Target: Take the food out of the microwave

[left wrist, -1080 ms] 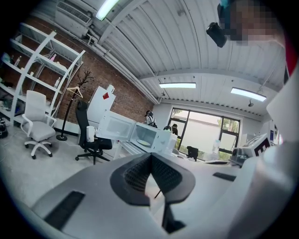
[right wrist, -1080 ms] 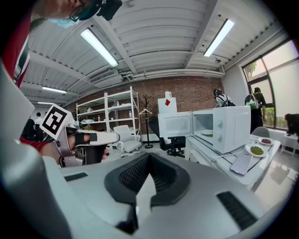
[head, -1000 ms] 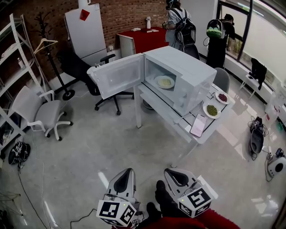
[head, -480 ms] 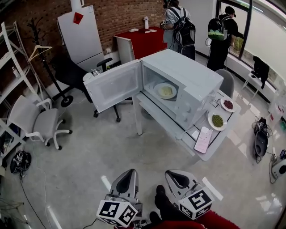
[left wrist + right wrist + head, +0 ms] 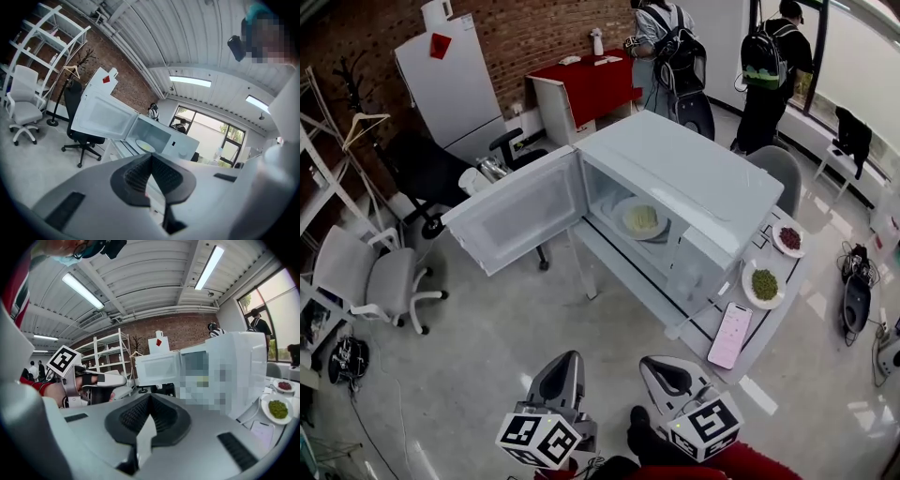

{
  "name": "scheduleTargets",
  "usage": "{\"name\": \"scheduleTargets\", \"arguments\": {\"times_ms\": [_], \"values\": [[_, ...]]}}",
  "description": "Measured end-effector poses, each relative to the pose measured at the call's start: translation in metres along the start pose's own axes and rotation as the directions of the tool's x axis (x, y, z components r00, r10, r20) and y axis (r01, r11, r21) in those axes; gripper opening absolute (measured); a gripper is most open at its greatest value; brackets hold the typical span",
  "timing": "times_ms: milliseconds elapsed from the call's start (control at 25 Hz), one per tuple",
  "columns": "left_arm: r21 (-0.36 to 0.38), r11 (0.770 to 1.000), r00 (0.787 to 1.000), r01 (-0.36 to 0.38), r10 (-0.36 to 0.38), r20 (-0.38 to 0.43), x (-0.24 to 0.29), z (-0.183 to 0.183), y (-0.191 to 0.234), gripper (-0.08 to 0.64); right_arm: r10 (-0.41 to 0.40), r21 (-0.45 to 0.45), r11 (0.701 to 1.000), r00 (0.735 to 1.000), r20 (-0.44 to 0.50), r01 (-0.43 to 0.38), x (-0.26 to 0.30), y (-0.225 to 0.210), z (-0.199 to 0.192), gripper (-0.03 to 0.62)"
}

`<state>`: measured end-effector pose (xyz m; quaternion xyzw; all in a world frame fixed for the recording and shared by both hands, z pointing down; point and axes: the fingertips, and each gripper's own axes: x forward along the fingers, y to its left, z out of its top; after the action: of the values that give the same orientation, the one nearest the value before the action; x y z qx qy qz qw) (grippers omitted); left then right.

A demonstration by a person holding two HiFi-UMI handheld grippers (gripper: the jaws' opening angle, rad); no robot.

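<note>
On the counter sat the microwave, its door swung wide toward a black chair. My left hand-held gripper and right hand-held gripper hung clenched and empty, well short of it. The plate of food lay inside, with a phone near the counter's edge.

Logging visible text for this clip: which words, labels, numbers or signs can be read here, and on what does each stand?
No text is legible in any view.
Red diamond sticker on the white cabinet: its mark is too small to read.
Left tool and right tool: black-and-white square markers on their cubes, patterns only, no letters.
Microwave: front panel print too small to read.
Phone: pink screen, blurred.
</note>
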<state>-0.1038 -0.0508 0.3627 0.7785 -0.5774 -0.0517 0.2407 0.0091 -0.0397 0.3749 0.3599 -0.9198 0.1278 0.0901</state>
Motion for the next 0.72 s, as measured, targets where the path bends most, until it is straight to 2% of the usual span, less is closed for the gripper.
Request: {"name": "scheduleTargets", "arguments": {"times_ms": [200,480,720], "values": [[-0.026,0.999,1.000,0.020,-0.020,-0.006,0.041,0.016,0.006,0.008,0.003,0.005,1.000,1.000,0.000,-0.003,0.021,-0.022,0.011,0.011],[-0.044,0.996,0.995,0.080,-0.082,-0.059,0.094,0.025,0.016,0.008,-0.026,0.027,0.999,1.000,0.000,0.026,0.050,-0.037,0.025,0.011],[-0.137,0.982,0.977,0.131,-0.151,-0.148,0.151,0.005,0.025,0.009,-0.076,0.032,0.997,0.997,-0.007,0.076,0.065,-0.052,0.020,0.011]]}}
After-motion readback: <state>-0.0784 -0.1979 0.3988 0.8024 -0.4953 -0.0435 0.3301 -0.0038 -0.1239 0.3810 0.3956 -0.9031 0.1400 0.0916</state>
